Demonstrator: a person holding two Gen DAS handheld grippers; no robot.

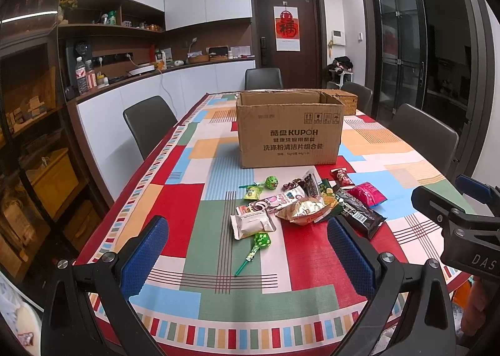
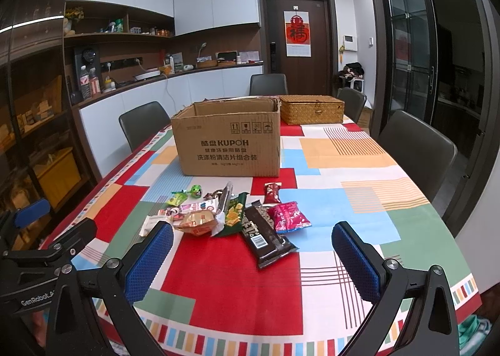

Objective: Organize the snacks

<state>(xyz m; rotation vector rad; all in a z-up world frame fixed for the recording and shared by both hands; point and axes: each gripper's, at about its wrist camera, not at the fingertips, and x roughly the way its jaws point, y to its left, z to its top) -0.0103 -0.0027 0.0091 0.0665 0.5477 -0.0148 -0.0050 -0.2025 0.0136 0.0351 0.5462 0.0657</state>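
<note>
Table [image 1: 175, 199]: we find it covered with a patchwork cloth of red, green, blue, orange and white blocks, dark chairs along both long edges and at the far end.
Cardboard box [image 1: 289, 132]: we list it open-topped and upright on the table's middle, printed "KUPOH" on the side facing us.
Wicker basket [image 2: 311, 109]: we note it lid shut, just behind the box toward the far right corner, apparently touching the box's rear corner.
Snack pile [image 1: 309, 199]: we count loose packets heaped on the cloth in front of the box, between it and the near edge.
White packet [image 1: 251, 223]: we place it at the pile's near left side, lying flat.
Green lollipop [image 1: 257, 245]: we log it lying just nearer than the white packet, stick pointing toward the near edge.
Second green lollipop [image 1: 271, 182]: we log it at the pile's far left side, near the box.
Dark brown bar [image 2: 265, 237]: we see it at the pile's near right, barcode up.
Pink packet [image 2: 289, 217]: we see it just right of the bar, overlapping it.
Red packet [image 2: 272, 193]: we see it behind the pink one.
Left gripper [image 1: 247, 257]: we record it released, blue pads wide apart, grasping nothing, above the near edge.
Right gripper [image 2: 253, 257]: we record it likewise released and empty, alongside the left.
</note>
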